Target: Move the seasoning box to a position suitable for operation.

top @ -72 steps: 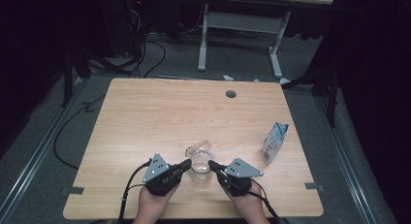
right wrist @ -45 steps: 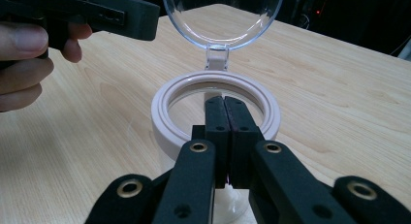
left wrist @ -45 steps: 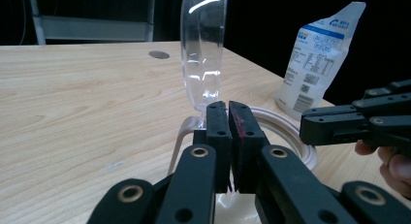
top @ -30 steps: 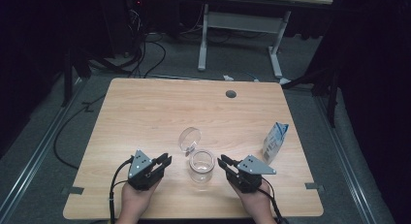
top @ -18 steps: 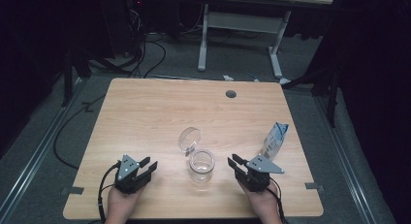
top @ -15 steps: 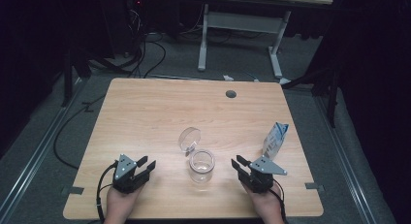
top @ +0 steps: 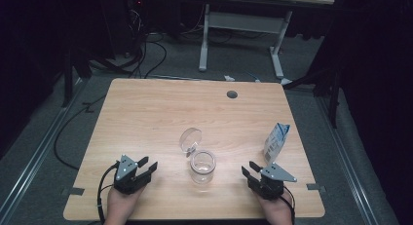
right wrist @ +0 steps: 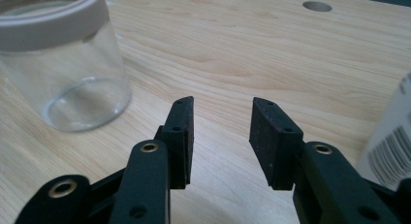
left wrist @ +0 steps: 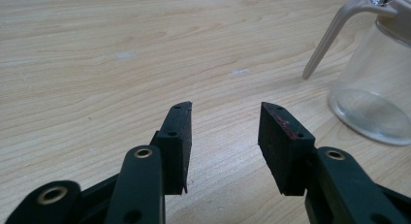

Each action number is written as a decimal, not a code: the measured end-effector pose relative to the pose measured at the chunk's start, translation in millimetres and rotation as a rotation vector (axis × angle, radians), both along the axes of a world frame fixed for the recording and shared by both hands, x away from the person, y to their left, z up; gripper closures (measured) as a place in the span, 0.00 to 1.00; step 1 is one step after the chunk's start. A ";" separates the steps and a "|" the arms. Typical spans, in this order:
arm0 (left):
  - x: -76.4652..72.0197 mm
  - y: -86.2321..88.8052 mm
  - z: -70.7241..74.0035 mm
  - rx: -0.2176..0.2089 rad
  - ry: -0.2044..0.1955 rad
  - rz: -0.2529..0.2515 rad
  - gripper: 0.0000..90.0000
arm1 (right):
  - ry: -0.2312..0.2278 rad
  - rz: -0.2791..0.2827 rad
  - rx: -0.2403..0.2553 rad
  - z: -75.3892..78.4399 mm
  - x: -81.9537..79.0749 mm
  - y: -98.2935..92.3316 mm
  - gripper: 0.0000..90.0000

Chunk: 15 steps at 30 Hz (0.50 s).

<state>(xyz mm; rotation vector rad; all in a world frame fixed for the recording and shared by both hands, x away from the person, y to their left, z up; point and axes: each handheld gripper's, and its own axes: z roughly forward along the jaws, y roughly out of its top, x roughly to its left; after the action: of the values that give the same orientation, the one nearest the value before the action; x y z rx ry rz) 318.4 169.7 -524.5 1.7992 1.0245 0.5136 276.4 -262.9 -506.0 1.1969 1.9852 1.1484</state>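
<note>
High view pictures look down on a pale wooden table [top: 146, 113] with thin brown grain lines and a small round dark hole [top: 232, 94] near its far edge. A clear glass jar [top: 202, 166] stands upright near the middle of the near side, between the two grippers and well apart from each. It is round, see-through and smooth, with a pale band around its open mouth. Its round clear lid [top: 190, 140] is swung open and tilts up at the far side of the jar, joined to it by a hinge. A small blue and white carton [top: 276, 142] stands at the right, just beyond the right gripper; the right gripper view shows black barcode stripes on it, but the words are too small to read. The left gripper [top: 147, 167] rests low over the table at the near left, held in a hand [top: 119, 208]. Its black jaws have just been opening and stand apart with only bare wood between them. The right gripper [top: 249, 169] sits at the near right in the other hand [top: 277, 213]. Its jaws have also just been opening and hold nothing. The jaw pads [left wrist: 177, 136] are flat, black, dull blocks with small screw holes.
</note>
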 end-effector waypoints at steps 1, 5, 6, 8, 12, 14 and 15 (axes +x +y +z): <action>-0.2 -0.6 -0.3 0.000 0.001 -0.001 0.62 | -0.004 -0.005 -0.002 0.3 -2.7 -3.9 0.67; -0.4 -1.4 -0.7 0.003 0.003 -0.003 0.62 | -0.012 -0.030 -0.005 1.6 -8.6 -13.2 0.65; -0.4 -1.4 -0.7 0.003 0.003 -0.003 0.62 | -0.012 -0.030 -0.005 1.6 -8.6 -13.2 0.65; -0.7 -1.6 -0.6 0.001 0.001 -0.001 0.62 | -0.016 -0.052 -0.003 2.4 -13.1 -22.2 0.65; -0.6 -1.8 -0.9 0.001 0.002 -0.002 0.62 | -0.024 -0.082 -0.004 3.9 -17.2 -34.5 0.64; -0.6 -2.6 -1.1 0.003 0.002 -0.005 0.61 | -0.025 -0.100 0.001 4.8 -17.9 -40.0 0.63; -0.7 -3.0 -1.1 0.004 0.002 -0.006 0.60 | -0.028 -0.107 0.006 5.3 -17.6 -42.6 0.62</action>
<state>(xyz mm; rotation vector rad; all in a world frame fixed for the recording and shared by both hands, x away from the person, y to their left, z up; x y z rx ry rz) 317.7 166.8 -525.7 1.8063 1.0190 0.5108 258.8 -305.5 -500.6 1.2671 1.8748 1.1120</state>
